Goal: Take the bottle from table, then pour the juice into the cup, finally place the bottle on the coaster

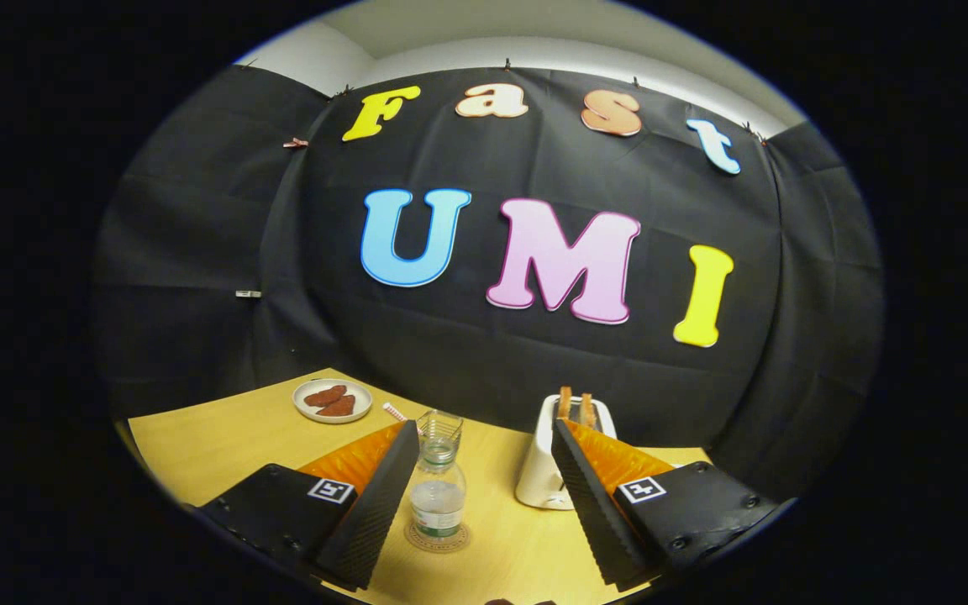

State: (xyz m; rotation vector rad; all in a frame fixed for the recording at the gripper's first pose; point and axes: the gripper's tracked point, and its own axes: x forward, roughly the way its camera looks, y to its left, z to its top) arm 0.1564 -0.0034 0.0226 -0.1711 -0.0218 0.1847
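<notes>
- The gripper (484,512) has its fingers spread wide apart and holds nothing; one finger (375,512) stands left of the bottle, the other well to the right.
- The bottle (438,496) stands upright on a round coaster (438,538) on the wooden table (215,445), between the fingers and just beside the left one. Its long axis is vertical, neck pointing up; it is clear, with a little liquid low down.
- A clear glass cup (439,427) stands just beyond the bottle, upright, its mouth up.
- A white toaster (544,470) with two slices of toast (576,405) sticking up stands to the right, partly behind the right finger.
- Far left on the table lies a plate (333,401) with reddish-brown pieces of food.
- A small striped object (394,412) lies between plate and cup; what it is cannot be told.
</notes>
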